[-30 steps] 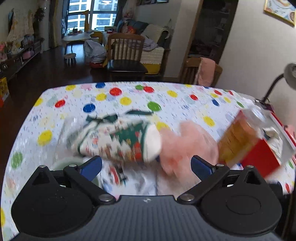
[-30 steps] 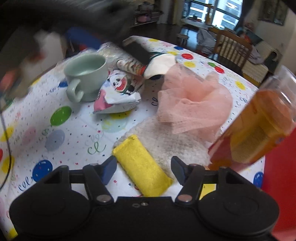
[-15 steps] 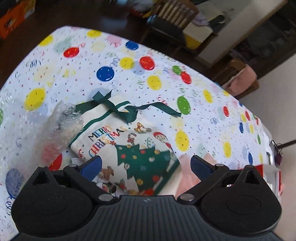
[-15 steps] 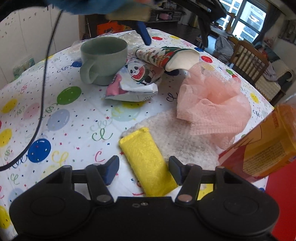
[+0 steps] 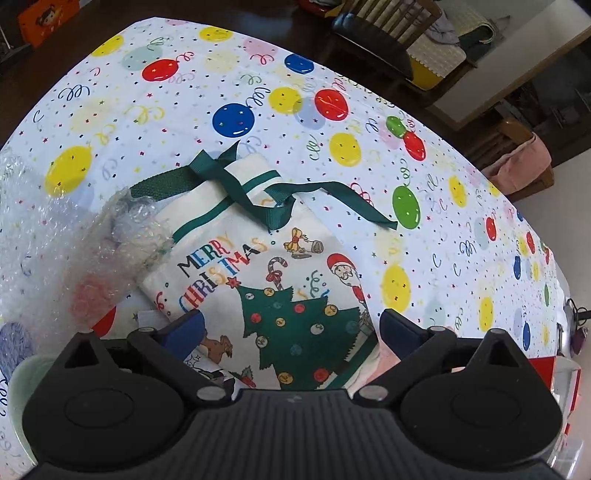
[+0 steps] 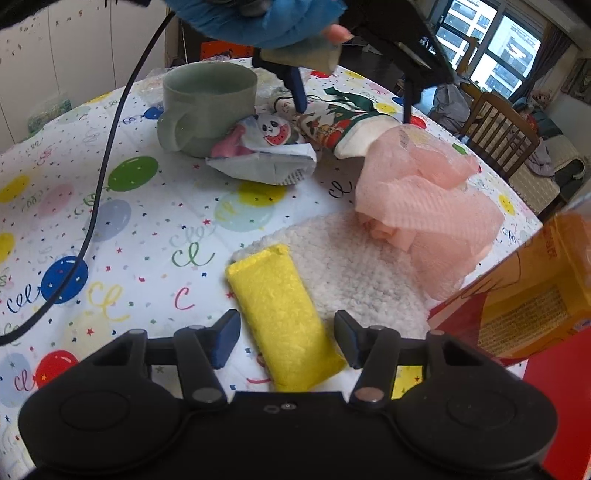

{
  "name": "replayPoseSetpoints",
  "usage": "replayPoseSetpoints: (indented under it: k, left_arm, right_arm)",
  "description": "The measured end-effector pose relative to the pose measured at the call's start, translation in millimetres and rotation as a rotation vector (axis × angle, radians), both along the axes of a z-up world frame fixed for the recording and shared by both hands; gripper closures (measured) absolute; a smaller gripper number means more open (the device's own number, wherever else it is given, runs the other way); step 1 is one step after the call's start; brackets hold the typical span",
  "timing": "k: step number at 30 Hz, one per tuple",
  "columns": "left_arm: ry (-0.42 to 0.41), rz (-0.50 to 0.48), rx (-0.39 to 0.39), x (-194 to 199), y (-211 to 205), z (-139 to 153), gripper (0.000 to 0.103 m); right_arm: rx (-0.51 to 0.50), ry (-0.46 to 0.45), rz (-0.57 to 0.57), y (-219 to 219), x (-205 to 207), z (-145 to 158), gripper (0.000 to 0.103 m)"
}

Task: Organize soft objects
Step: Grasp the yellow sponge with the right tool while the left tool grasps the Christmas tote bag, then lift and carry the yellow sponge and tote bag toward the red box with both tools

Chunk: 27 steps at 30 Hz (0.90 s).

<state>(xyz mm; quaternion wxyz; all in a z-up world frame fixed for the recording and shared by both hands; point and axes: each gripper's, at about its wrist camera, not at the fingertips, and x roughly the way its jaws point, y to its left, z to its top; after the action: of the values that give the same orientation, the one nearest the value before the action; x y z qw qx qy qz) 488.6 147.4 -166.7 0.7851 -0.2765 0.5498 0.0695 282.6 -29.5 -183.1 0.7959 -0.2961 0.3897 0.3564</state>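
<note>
A white cloth Christmas bag point(image 5: 258, 266) with green ribbons lies flat on the balloon-print tablecloth point(image 5: 221, 74). My left gripper point(image 5: 291, 328) hovers over its tree print, tilted steeply down. Its jaws are closing, the bag lies between them, and the pads do not press it. In the right wrist view the same left gripper point(image 6: 352, 103) straddles the bag point(image 6: 332, 125). A yellow sponge point(image 6: 280, 314) rests partly on a white fluffy cloth point(image 6: 351, 266). My right gripper point(image 6: 286, 341) is closing around the sponge, with a gap still showing at the left pad. A pink mesh puff point(image 6: 417, 206) sits behind.
A green mug point(image 6: 207, 103) and a panda snack packet point(image 6: 266, 155) stand left of the bag. An orange carton point(image 6: 528, 295) leans at the right, and bubble wrap point(image 5: 55, 240) lies at the left. A black cable point(image 6: 107, 147) hangs over the table. A blue-gloved hand point(image 6: 266, 18) holds the left gripper.
The left gripper swung over the Christmas bag, dropped lower and rolled, and now looks down on it. The right gripper's fingers narrowed around the yellow sponge and it stayed in place.
</note>
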Motion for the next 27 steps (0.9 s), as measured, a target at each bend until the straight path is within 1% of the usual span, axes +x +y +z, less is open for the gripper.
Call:
replayPoseSetpoints:
  k: [1,2,4,5,7,8,9,11,12,13,16,22,27]
  left_arm:
    - [0.002,0.003,0.0,0.0,0.3,-0.8,0.009]
    - [0.004,0.005,-0.005,0.2,0.7,-1.5,0.012]
    - [-0.001,0.009,-0.02,-0.6,1.2,-1.6,0.03]
    - [-0.002,0.008,-0.026,-0.8,1.0,-1.7,0.034]
    - [-0.007,0.007,-0.037,-1.2,0.0,-1.2,0.055]
    - [-0.011,0.003,-0.042,-1.8,-1.1,-0.4,0.061]
    - [-0.019,-0.003,-0.048,-2.3,-2.1,0.7,0.068]
    - [-0.035,-0.009,-0.048,-3.6,-3.9,3.2,0.074]
    - [-0.044,-0.015,-0.044,-4.3,-4.7,4.5,0.081]
    - [-0.052,-0.021,-0.039,-5.0,-5.7,5.7,0.084]
    - [-0.068,-0.016,-0.032,-8.5,-5.3,7.7,0.091]
    - [-0.098,-0.009,-0.032,-19.7,1.7,15.8,0.095]
    - [-0.15,-0.026,-0.012,-34.7,4.2,38.2,0.097]
  right_arm:
    - [0.005,0.003,-0.003,-1.6,1.3,0.4,0.053]
    - [0.012,0.013,-0.009,-3.3,2.9,0.8,0.054]
    - [0.02,0.026,-0.018,-5.4,4.7,0.3,0.055]
    - [0.019,0.025,-0.018,-5.6,4.3,-0.1,0.056]
    - [0.02,0.014,-0.014,-5.3,2.0,0.0,0.056]
    - [0.019,0.009,-0.011,-4.7,0.6,0.0,0.057]
    - [0.016,0.002,-0.007,-4.9,-1.1,0.0,0.057]
    - [0.007,-0.014,-0.001,-4.4,-4.2,-0.4,0.059]
    - [0.005,-0.017,-0.001,-4.5,-5.4,-0.3,0.059]
    - [0.005,-0.019,-0.003,-4.5,-6.5,-0.1,0.06]
    - [0.014,-0.018,-0.014,-5.7,-8.3,1.9,0.061]
    - [0.076,-0.004,-0.072,-10.3,-14.5,12.3,0.064]
    - [0.151,-0.014,-0.129,-23.6,-25.2,35.3,0.067]
